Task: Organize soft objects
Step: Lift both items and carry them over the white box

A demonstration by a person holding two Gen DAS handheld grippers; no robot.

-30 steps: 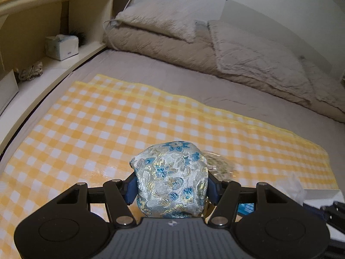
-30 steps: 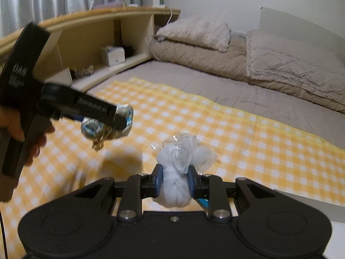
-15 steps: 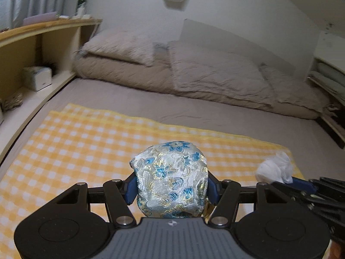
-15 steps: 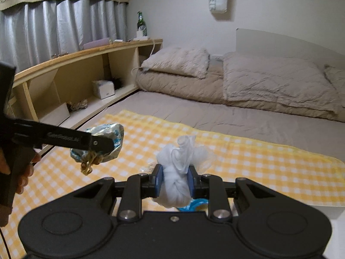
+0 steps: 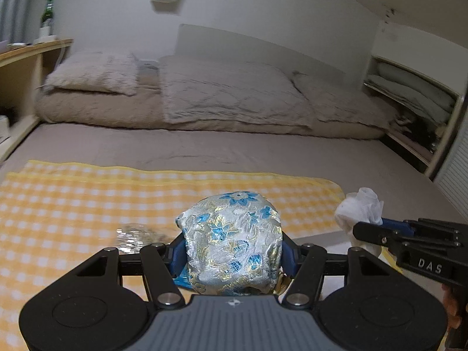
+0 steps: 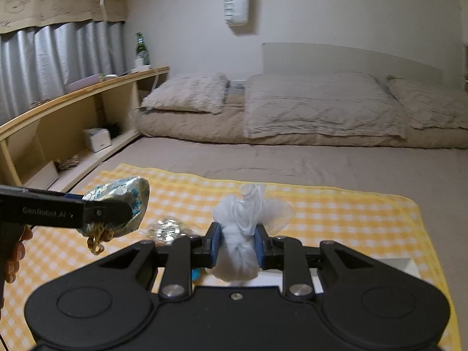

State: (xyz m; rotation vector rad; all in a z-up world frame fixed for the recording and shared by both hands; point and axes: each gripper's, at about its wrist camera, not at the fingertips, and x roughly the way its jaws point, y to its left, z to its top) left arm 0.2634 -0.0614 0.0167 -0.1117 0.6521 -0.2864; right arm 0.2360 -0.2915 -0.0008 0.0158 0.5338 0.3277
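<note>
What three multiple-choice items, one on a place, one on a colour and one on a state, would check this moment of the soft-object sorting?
1. Where is the crinkly silver packet?
A. on the checked cloth
B. on the shelf
C. on a pillow

2. What colour is the checked cloth?
A. red and black
B. yellow and white
C. green and grey

3. What is the right hand-held gripper doing?
A. standing open and empty
B. shut on the white bundle
C. shut on a bottle

Answers: 1 A, the packet lies on the cloth below both grippers. 2 B, yellow and white squares show in both views. 3 B, its blue pads press the white bundle from both sides, while the left hand-held gripper clamps the brocade pouch.
</note>
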